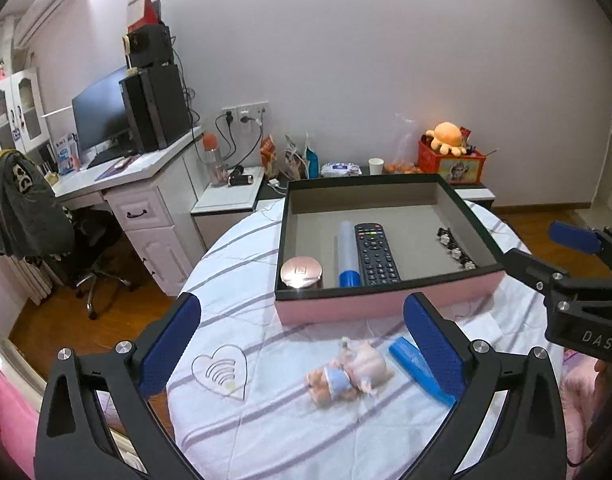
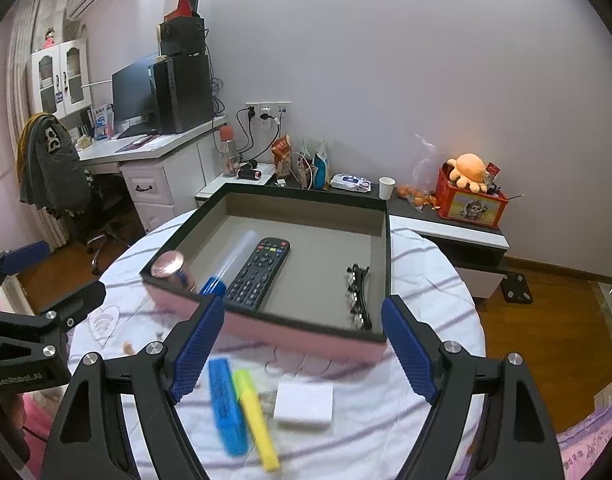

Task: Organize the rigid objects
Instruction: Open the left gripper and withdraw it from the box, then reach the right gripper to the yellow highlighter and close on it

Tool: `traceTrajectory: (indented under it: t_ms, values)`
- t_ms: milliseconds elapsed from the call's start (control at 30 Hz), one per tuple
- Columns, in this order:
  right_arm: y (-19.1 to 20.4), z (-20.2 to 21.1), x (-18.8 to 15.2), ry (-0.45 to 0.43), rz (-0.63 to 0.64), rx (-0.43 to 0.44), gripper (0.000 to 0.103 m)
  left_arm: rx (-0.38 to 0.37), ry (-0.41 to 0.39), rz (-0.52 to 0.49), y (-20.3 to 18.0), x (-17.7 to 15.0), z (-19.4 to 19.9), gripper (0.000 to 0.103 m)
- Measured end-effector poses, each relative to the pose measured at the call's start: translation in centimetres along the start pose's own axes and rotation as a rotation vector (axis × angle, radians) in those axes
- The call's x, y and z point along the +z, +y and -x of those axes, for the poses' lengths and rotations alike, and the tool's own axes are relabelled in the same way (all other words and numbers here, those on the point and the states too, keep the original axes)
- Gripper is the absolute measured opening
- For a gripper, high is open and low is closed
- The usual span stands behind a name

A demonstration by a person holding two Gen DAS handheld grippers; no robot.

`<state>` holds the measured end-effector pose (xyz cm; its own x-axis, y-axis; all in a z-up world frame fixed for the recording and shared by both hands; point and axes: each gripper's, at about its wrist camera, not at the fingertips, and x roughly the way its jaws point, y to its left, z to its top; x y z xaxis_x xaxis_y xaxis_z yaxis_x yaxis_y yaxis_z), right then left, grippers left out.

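A round table [image 1: 234, 432] under a white, grey-striped cloth carries a shallow pink box [image 1: 385, 304] with a black rim and grey floor, set toward the table's far side. Bare cloth lies between the box's near wall and the table's near edge.

Inside the box, a black remote [image 1: 375, 254] lies near the middle, a clear tube with a blue cap [image 1: 347, 256] just left of it, a round pink tin [image 1: 302, 272] in the near-left corner, and a black hair clip [image 1: 455, 248] along the right wall.

In front of the box lie a white block [image 2: 304, 404], a blue highlighter [image 2: 226, 408] touching a yellow highlighter [image 2: 256, 420], and two small dolls [image 1: 347, 374].

The left gripper [image 1: 302, 348] and right gripper [image 2: 302, 348] hover over these, jaws wide apart, holding nothing.
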<state>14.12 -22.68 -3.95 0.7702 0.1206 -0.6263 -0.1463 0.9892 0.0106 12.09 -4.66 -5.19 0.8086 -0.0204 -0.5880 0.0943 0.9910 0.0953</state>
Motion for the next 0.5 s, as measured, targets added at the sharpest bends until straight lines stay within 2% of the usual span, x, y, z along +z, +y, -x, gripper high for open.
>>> traceTrajectory:
  t_ms: [267, 500]
  values:
    - [1.0, 3.2, -1.6, -0.015, 0.014, -0.021, 0.083, -0.025, -0.021, -0.016, -0.5, -1.4, 2.7, 0.103]
    - [0.5, 3.3, -3.6, 0.019, 0.005, -0.045, 0.083, -0.024, -0.003, -0.009, -0.2, -2.5, 3.0, 0.103]
